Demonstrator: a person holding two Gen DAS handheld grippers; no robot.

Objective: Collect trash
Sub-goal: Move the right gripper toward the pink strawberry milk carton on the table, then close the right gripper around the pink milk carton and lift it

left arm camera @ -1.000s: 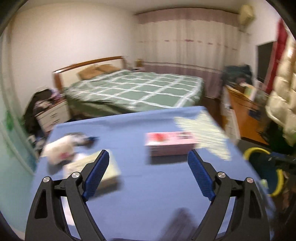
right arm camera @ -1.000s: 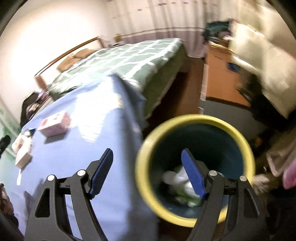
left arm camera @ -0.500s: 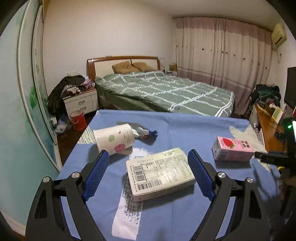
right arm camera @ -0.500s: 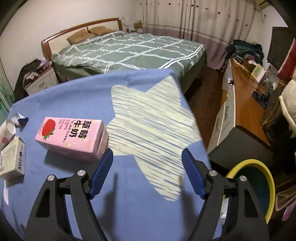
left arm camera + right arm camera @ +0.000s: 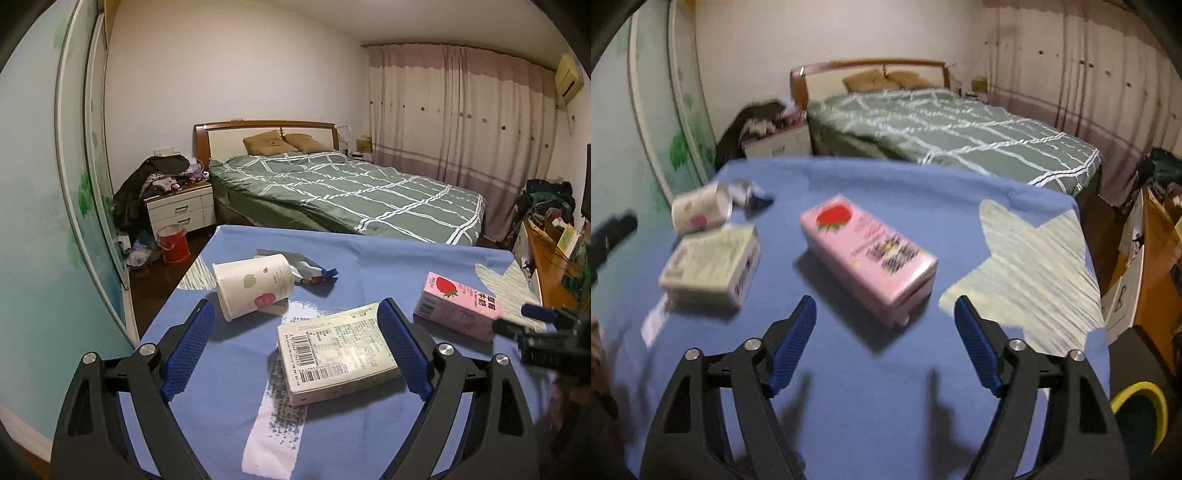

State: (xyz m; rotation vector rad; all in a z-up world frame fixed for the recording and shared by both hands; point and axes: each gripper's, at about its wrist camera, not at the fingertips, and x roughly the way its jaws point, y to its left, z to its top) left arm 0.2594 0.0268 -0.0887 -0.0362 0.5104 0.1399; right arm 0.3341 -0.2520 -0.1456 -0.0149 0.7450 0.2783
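Blue cloth covers the table (image 5: 236,406), and four bits of trash lie on it: a pink strawberry-milk carton (image 5: 868,254) on its side, a pale flat box (image 5: 336,354) printed with barcodes, a tipped paper cup (image 5: 253,290), and a crumpled wrapper (image 5: 314,273) just behind the cup. The right gripper (image 5: 884,341) hangs over the cloth near the carton's closer end, its jaws opening and nothing between them yet; the left gripper (image 5: 295,350) is likewise spreading, with the flat box lying partly between its pads but not pressed by either, so neither tool holds anything. The yellow-rimmed bin (image 5: 1141,413) sits on the floor past the table's right edge, low in the right wrist view. The main risks I see: the carton lies slantwise to the right jaws, so a squeeze across its corners could spin it or skid it over the cloth; the smooth box is nearly as wide as the left opening, and one pad could land on top and shove it rather than straddle it. The cup, round and on its side, looks ready to roll if nudged, and the two tools work close enough to collide
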